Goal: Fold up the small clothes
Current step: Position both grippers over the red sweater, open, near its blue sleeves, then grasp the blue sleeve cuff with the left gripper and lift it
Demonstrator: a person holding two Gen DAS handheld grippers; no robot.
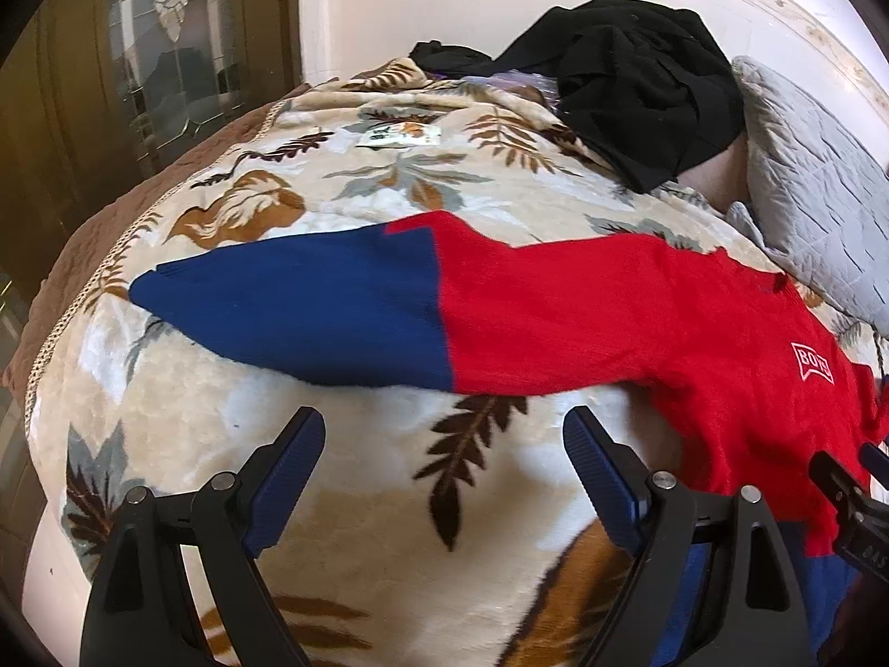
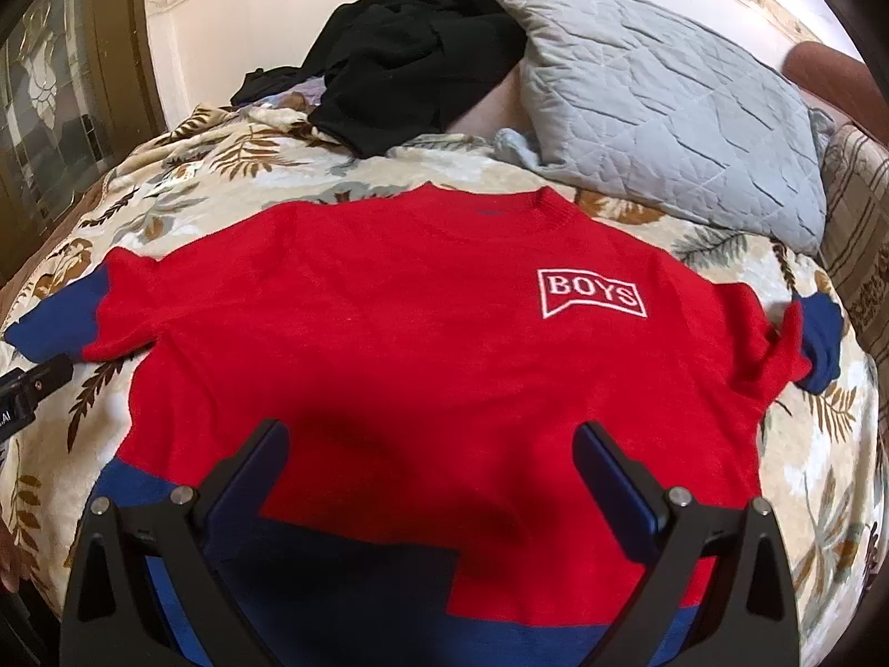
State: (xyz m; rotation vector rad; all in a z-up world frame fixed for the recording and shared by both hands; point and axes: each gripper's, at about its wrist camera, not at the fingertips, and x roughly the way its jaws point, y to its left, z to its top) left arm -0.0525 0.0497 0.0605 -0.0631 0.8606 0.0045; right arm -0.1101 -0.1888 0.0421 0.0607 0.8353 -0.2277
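A small red and blue sweater (image 2: 422, 322) with a white "BOYS" patch (image 2: 592, 293) lies flat, front up, on the bed. Its left sleeve (image 1: 333, 311), blue at the cuff, stretches out across the blanket in the left wrist view. My left gripper (image 1: 444, 433) is open and empty, just short of that sleeve, above the blanket. My right gripper (image 2: 430, 444) is open and empty above the sweater's lower body. The right sleeve (image 2: 805, 344) is bent at the far right. The right gripper's tip (image 1: 850, 494) shows at the left view's right edge.
A leaf-patterned cream blanket (image 1: 344, 178) covers the bed. A pile of black clothes (image 2: 411, 55) and a grey quilted pillow (image 2: 667, 111) lie at the head. A wooden glass-paned door (image 1: 139, 55) stands left of the bed.
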